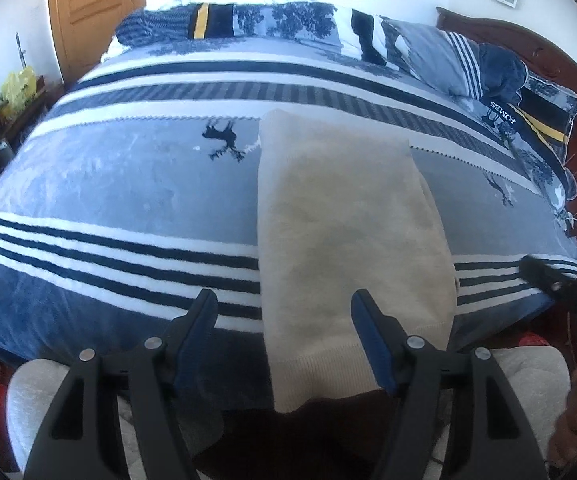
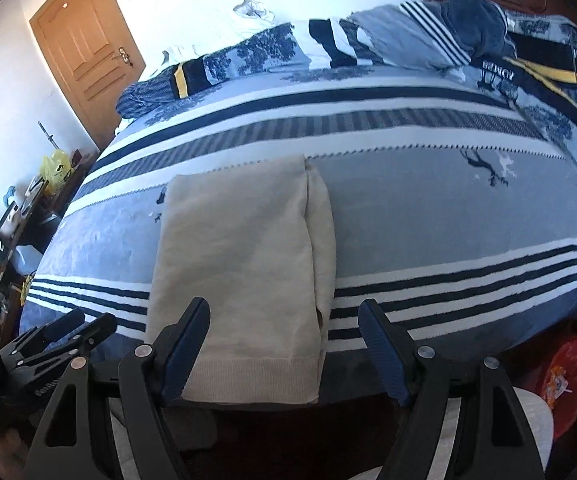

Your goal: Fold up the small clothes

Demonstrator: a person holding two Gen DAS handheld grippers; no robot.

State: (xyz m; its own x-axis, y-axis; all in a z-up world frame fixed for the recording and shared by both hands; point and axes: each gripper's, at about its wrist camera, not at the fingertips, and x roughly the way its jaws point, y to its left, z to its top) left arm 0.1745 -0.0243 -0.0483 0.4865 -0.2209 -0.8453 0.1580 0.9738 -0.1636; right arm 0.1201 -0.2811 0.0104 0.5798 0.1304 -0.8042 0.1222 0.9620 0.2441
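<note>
While it lies folded into a long strip, the beige knit garment (image 1: 348,232) hangs its ribbed hem over the near edge of the bed (image 1: 120,184), with both grippers above that hem.

Running from the grey band of the striped bedcover down across the dark and white stripes, the garment has a narrower folded layer along its right side. Over its hem, the left gripper (image 1: 284,312) stands with jaws apart and empty, one finger over the cloth and the other over the bedcover to the left. Just right of it, the right gripper (image 2: 284,320) is also wide open and holds nothing, the garment's right edge between its fingers. Pillows (image 1: 440,56) are piled at the far edge.
</note>
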